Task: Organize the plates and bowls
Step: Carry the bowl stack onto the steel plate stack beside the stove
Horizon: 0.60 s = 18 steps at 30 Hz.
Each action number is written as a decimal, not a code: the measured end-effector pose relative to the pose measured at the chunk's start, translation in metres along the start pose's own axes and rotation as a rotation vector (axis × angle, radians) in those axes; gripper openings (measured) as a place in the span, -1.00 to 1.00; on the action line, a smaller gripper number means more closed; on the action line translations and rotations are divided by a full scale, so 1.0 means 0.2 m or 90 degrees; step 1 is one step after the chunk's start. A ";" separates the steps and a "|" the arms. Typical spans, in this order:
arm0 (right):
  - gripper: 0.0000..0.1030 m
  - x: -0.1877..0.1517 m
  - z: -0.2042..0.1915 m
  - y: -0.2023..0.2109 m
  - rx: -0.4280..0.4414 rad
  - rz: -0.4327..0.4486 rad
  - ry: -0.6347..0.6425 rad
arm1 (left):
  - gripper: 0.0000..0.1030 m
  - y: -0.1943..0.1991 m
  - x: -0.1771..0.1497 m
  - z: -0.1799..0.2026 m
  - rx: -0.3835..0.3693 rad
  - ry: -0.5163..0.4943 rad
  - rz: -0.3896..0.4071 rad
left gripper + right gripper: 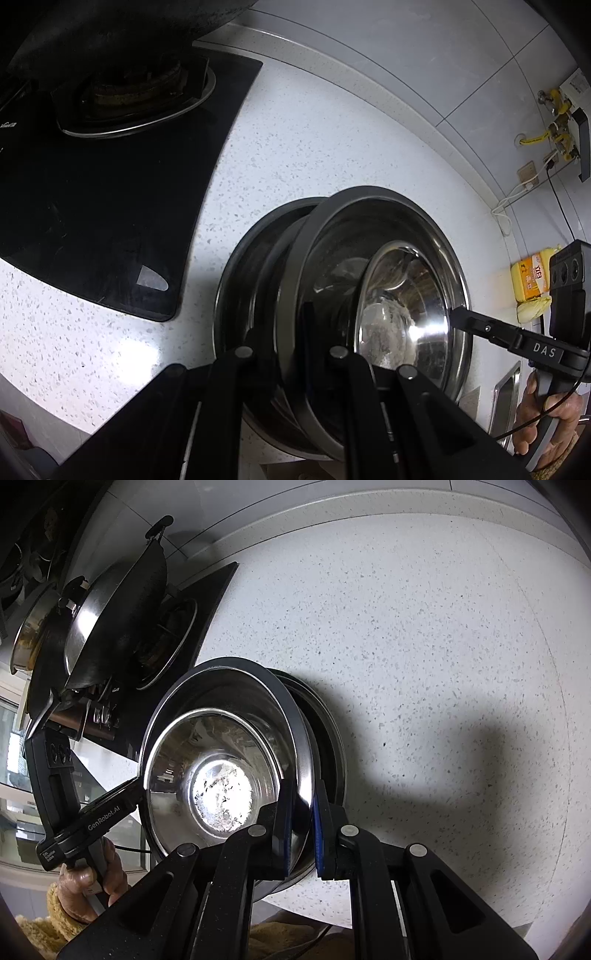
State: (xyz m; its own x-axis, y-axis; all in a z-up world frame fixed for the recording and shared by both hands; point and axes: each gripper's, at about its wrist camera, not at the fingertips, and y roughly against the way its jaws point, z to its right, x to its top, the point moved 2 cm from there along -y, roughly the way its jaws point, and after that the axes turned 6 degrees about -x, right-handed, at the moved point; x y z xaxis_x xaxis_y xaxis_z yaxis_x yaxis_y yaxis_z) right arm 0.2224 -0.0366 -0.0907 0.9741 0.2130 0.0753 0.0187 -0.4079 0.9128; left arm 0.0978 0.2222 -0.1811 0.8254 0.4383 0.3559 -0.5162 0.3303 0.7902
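A stainless steel bowl (402, 295) (221, 760) is held tilted above a darker steel basin (251, 280) (328, 746) on the speckled white counter (295, 147). A smaller shiny bowl seems nested inside it. My left gripper (295, 332) is shut on the bowl's near rim; it also shows in the right wrist view (140, 786). My right gripper (303, 812) is shut on the opposite rim with blue pads (317, 834); in the left wrist view (452, 317) its finger tip touches the rim.
A black gas hob (110, 221) lies left of the basin, with a wok (118, 613) on its burner. A yellow packet (532, 284), a wall socket and gas valves (557, 122) stand at the far right. A metal tray edge (506, 395) lies near the right hand.
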 end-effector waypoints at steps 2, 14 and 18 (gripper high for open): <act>-0.82 0.00 0.01 0.00 0.001 0.000 -0.003 | -0.83 0.00 0.00 0.00 -0.001 0.000 -0.002; -0.82 0.00 0.00 0.03 0.006 0.011 0.000 | -0.83 0.02 0.01 -0.01 -0.002 -0.002 0.013; -0.82 0.00 0.00 0.02 0.006 0.008 0.005 | -0.84 0.01 0.00 -0.02 0.001 0.002 0.008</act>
State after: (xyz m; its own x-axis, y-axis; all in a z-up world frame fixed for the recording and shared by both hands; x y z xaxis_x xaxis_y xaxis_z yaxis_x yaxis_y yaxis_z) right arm 0.2223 -0.0379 -0.0878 0.9727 0.2142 0.0895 0.0089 -0.4196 0.9077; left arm 0.0961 0.2273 -0.1810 0.8184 0.4444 0.3645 -0.5260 0.3237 0.7865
